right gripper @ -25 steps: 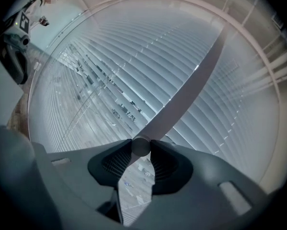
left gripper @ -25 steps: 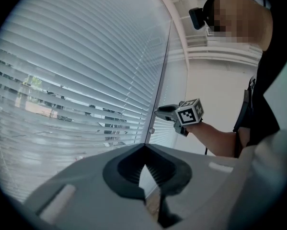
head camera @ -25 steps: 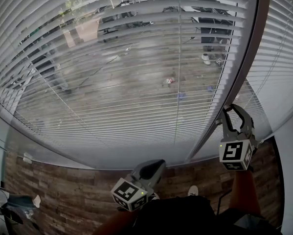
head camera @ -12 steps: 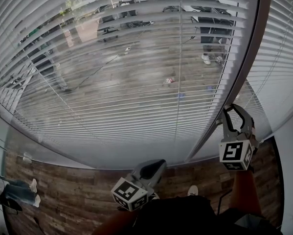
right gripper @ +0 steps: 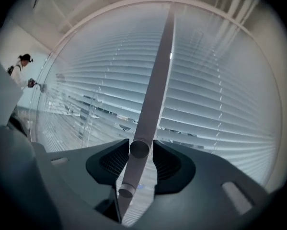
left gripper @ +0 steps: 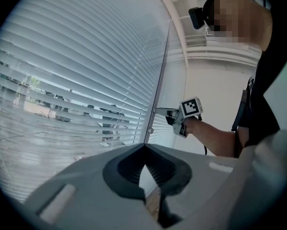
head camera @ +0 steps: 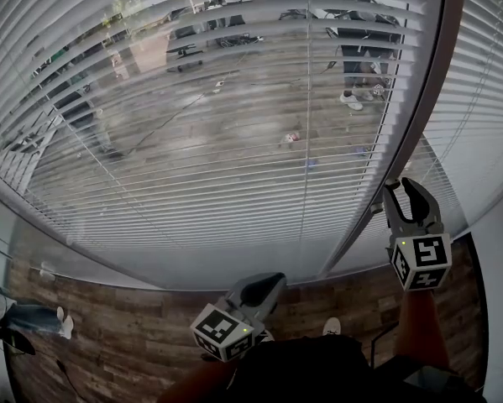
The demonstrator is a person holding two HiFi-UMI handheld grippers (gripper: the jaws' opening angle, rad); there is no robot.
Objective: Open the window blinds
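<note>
White slatted blinds [head camera: 192, 141] cover the big window, with the slats tilted enough that the wood deck outside shows through. A grey tilt wand [right gripper: 157, 80] hangs in front of the dark window post [head camera: 419, 116]. My right gripper [head camera: 406, 193] is raised at the right, shut on the wand's lower end [right gripper: 139, 148], which sits between both pads. My left gripper [head camera: 259, 290] hangs low in the middle, shut and holding nothing. In the left gripper view, the right gripper [left gripper: 158, 111] reaches to the post.
A second blind [head camera: 486, 99] covers the pane right of the post. Brown wood floor [head camera: 108, 334] runs below the window, with my white shoe [head camera: 332, 327] on it. A pale wall [left gripper: 215, 90] stands at the right. Another person [right gripper: 23, 73] stands far left.
My right gripper has twisted and shifted slightly right on the wand; its marker cube now faces differently. The left gripper has not moved. People outside have moved.
</note>
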